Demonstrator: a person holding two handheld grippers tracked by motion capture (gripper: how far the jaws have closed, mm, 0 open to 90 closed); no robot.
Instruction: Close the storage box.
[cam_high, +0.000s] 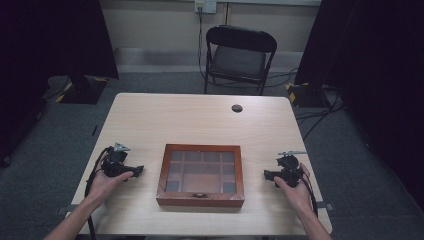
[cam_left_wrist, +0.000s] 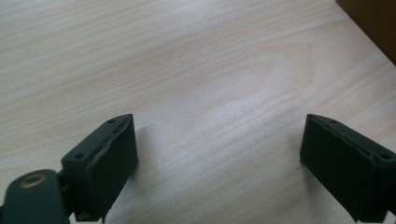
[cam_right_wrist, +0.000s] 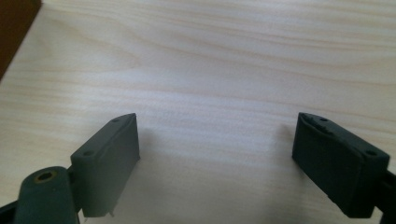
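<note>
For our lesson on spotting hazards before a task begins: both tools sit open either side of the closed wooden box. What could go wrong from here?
1. The wooden box has a glass-paned lid; a hard tool edge pressing on a pane might crack or scratch it.
2. The small front latch looks fiddly for wide jaws, so the left tool or right tool may slip off.
3. Pushed from one side alone, the box could slide across the smooth table.
</note>
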